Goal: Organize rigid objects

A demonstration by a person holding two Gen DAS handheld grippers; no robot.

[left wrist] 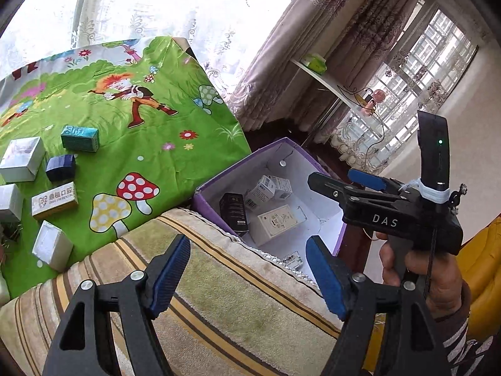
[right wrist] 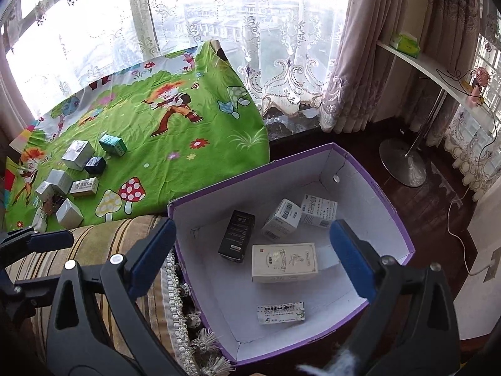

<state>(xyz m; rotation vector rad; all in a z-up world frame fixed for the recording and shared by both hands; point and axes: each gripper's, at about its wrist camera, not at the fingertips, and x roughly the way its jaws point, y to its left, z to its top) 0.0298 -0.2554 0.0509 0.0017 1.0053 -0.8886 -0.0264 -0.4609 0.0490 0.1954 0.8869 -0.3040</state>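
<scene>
Right wrist view: purple box, white inside, holds five small cartons; right gripper and left gripper both gape wide, empty.

Glossy printed cloth, matt cardboard storage box w/ white paper lining, prob. plush striped cover

Bright daylight through big windows behind white lace sheers, heavy patterned mauve drapes at the corner. Dark wood floor. White curved shelf on a chrome pole with a round metal base. Second barred window on the side wall. White cable trails across the floor
</scene>
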